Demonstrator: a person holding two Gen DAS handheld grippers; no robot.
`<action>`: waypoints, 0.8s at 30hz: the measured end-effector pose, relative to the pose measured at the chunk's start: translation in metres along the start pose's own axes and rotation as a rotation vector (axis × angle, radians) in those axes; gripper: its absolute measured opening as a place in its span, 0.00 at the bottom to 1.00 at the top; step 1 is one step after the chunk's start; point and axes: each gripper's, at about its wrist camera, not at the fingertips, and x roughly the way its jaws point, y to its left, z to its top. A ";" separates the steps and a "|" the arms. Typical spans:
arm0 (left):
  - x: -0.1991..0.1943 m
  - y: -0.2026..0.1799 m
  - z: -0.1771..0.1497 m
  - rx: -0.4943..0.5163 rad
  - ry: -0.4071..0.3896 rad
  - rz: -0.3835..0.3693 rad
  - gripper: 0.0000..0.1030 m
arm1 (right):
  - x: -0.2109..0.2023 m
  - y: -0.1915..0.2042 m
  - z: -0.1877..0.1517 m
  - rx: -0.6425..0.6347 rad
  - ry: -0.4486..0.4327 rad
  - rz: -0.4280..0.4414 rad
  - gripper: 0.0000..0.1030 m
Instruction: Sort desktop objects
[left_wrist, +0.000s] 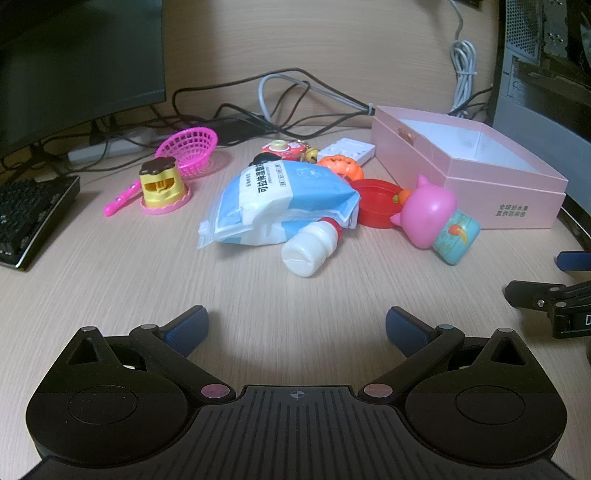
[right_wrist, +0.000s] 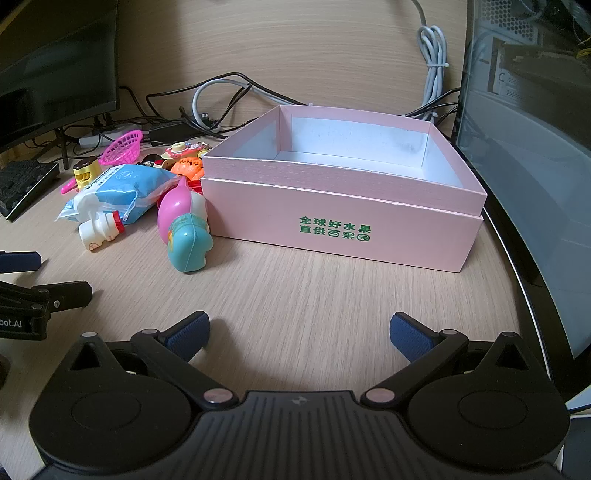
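While both tools gape, one pink box sits.

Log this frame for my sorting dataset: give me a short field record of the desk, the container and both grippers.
surface: wooden desk
container: pink box, open, nothing visible inside
items near box: pink pig toy, white bottle on its side, blue-and-white pouch, red lid
items farther left: pink basket, yellow pudding toy
left gripper: open, holding nothing
right gripper: open, holding nothing, facing the box
sorting progress: no item seen in the box
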 end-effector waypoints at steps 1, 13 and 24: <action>0.000 0.000 0.000 0.000 0.000 0.000 1.00 | 0.000 0.000 0.000 0.000 0.000 0.000 1.00; 0.000 0.000 0.000 0.000 0.000 0.000 1.00 | 0.000 0.001 0.000 0.000 0.000 -0.001 1.00; 0.001 0.000 0.002 0.003 0.006 -0.004 1.00 | 0.001 0.000 0.001 -0.008 0.025 0.008 1.00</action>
